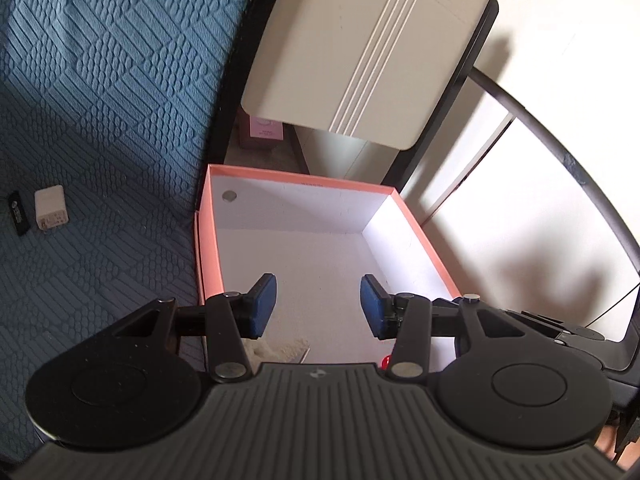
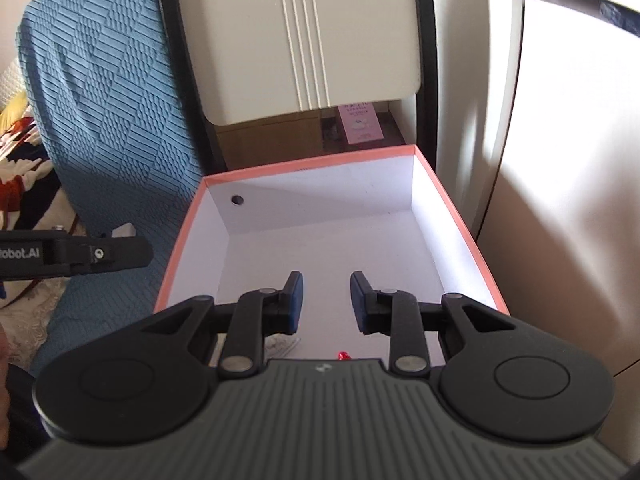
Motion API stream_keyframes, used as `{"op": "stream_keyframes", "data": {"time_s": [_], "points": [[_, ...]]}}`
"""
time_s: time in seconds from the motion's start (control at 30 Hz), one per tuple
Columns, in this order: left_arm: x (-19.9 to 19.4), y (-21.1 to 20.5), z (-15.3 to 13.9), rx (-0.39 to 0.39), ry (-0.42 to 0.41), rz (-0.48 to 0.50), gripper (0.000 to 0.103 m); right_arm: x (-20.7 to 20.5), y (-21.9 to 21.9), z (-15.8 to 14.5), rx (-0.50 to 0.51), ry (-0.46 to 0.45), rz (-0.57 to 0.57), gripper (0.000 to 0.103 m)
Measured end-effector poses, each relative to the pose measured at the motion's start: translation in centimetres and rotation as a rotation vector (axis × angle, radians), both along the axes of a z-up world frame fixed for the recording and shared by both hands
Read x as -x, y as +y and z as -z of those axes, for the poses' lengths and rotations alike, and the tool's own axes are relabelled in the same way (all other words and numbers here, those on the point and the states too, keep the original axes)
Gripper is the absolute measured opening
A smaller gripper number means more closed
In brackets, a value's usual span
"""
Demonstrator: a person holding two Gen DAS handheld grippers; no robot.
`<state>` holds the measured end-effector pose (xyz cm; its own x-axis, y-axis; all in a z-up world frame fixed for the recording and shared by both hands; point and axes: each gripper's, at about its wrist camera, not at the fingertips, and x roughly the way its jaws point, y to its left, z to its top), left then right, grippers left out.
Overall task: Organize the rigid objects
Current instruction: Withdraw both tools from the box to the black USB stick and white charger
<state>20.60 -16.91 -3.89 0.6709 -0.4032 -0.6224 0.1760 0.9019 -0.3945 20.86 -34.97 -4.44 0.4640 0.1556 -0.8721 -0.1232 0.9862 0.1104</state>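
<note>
Over the open cardboard box (image 1: 416,236) with the salmon-pink rim and white inside, you hold both grippers, pointing down into it. Your left gripper (image 1: 318,306) has its blue pads apart with nothing between them. Your right gripper (image 2: 327,304) shows a smaller gap between its pads, and nothing is held there; this gap seems to be the narrowest it goes, so I count it as closed and empty.

The box is almost bare. Near its close edge, half hidden under the gripper bodies, you can see a small red object (image 2: 343,356) and a pale, whitish item (image 1: 280,348); I cannot tell what they are. They appear to be already put inside.

On the blue quilted cover (image 1: 100,120) at the left of the box, well apart from it, a small white plug-in charger cube (image 1: 50,210) lies just beside a flat black rectangular object (image 1: 18,213). Both are still outside the box.

So I judge the task is only partly done: some pieces are in, at least these two remain. Your left hand is nearer to them.
</note>
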Motion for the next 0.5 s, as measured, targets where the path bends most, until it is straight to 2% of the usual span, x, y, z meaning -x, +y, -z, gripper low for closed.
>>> {"op": "stream_keyframes", "data": {"time_s": [0.13,0.5], "points": [[1.3,1.6,-2.1,-0.014,-0.059,-0.019,0.052,-0.1,2.0,-1.8,-0.027,-0.043,-0.043,0.030],[4.3,6.9,-4.8,0.001,-0.118,-0.109,0.052,0.4,6.7,-4.2,-0.093,-0.098,-0.154,0.030]]}}
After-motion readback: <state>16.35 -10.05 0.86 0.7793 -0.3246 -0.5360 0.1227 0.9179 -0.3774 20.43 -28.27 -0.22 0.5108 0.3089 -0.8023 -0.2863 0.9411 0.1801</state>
